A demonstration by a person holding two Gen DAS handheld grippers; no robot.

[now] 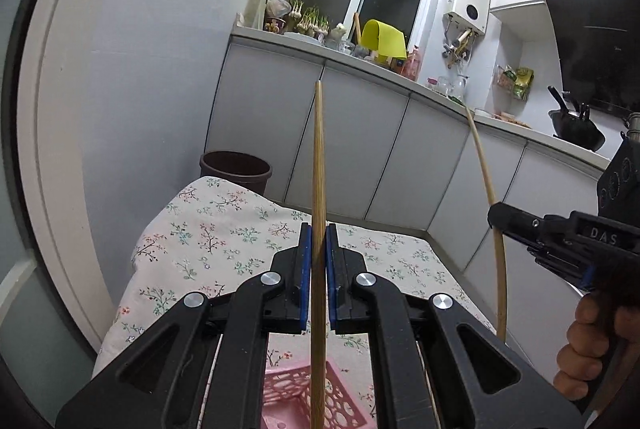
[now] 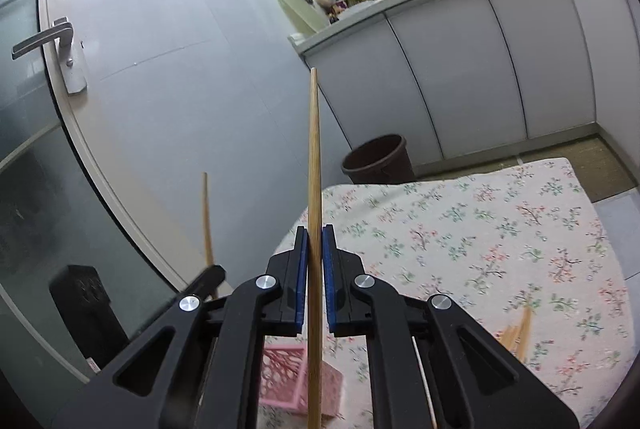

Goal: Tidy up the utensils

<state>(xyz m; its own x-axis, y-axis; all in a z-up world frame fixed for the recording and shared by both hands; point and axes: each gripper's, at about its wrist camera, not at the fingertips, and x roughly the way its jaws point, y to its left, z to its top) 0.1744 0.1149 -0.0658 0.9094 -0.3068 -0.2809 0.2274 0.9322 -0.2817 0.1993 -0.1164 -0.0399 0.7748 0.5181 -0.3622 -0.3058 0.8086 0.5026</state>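
Observation:
My left gripper is shut on a wooden chopstick that stands upright between its blue pads. My right gripper is likewise shut on a second wooden chopstick, held upright. In the left wrist view the right gripper shows at the right edge, gripping its chopstick, with a hand on its handle. In the right wrist view the left gripper's chopstick rises at the lower left. A pink perforated basket sits below both grippers on the floral tablecloth. Several more chopsticks lie on the cloth at right.
A brown waste bin stands beyond the table's far edge. White cabinets carry a cluttered counter with a yellow board. A door with a lever handle is at left. A black wok sits on the stove.

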